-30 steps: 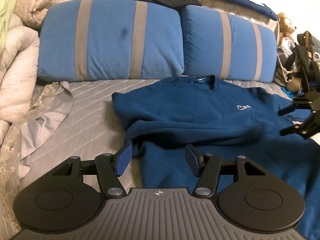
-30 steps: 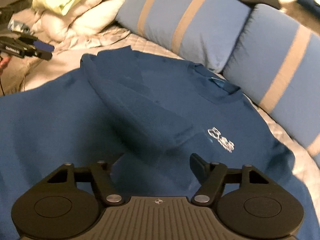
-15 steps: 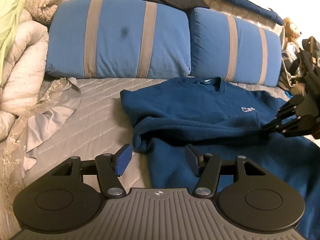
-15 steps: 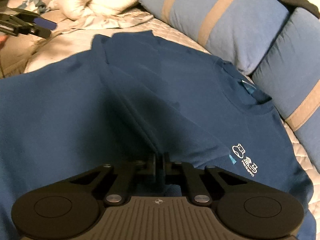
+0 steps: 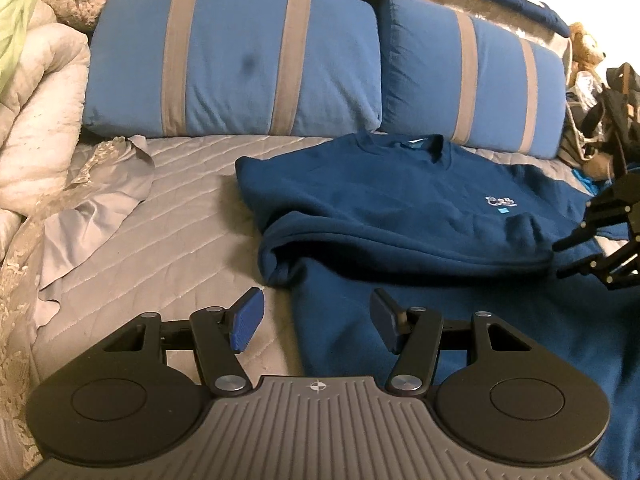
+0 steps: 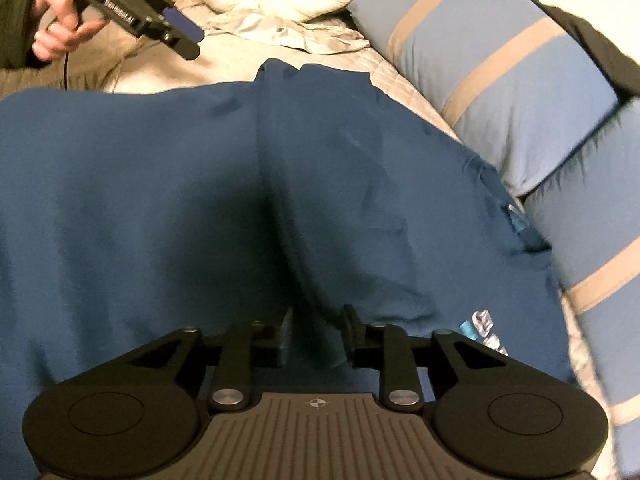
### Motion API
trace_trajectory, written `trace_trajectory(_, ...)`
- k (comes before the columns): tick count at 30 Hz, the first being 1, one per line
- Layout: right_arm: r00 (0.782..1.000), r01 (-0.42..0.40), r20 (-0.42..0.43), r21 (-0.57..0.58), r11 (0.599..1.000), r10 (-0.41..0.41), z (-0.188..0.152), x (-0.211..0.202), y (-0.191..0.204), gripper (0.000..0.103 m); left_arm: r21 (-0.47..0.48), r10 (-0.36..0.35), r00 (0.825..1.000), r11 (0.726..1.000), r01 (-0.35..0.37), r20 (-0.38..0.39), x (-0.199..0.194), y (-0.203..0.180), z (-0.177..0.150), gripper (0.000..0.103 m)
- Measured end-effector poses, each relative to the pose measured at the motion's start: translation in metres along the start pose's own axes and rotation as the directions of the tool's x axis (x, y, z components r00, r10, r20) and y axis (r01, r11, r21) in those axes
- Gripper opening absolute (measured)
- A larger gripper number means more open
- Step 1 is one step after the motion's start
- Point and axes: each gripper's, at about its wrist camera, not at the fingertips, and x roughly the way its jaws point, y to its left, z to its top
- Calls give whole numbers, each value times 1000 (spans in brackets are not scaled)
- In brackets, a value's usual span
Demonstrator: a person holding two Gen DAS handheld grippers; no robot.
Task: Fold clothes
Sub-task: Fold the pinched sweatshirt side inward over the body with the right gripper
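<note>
A dark blue sweatshirt (image 5: 400, 200) (image 6: 140, 200) lies face up on the bed, its collar toward the pillows and a small white logo (image 5: 498, 202) on the chest. One sleeve (image 5: 400, 248) (image 6: 352, 208) is folded across the chest. My right gripper (image 6: 318, 320) (image 5: 564, 256) hangs low over the end of that sleeve; its jaws are opening, with blue cloth under the gap and neither pad pressing on it. My left gripper (image 5: 316, 304) (image 6: 180, 36) stands open over the sweatshirt's near left edge, holding nothing. A hand (image 6: 56, 32) carries it.
Two blue pillows with tan stripes (image 5: 232, 60) (image 5: 472, 76) stand behind the collar, a black garment on top of them. A bunched white duvet (image 5: 36, 92) and a loose grey sheet (image 5: 100, 208) lie at the left. Bags and a plush toy (image 5: 588, 48) crowd the right.
My right gripper went from wide open to shut, and now stands partly open. It also rolled and slid along the folded sleeve. The left gripper has stayed put, still open.
</note>
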Motion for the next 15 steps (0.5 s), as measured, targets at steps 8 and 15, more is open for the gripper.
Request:
trace_trajectory(8, 995, 47, -78, -117, 992, -56, 8, 30, 5, 38, -29, 37, 998, 999, -36, 43, 3, 6, -3, 58)
trace_trajectory(15, 991, 53, -117, -149, 987, -71, 17, 36, 1, 8, -61, 104, 993, 993, -101, 56, 21, 17, -2, 58)
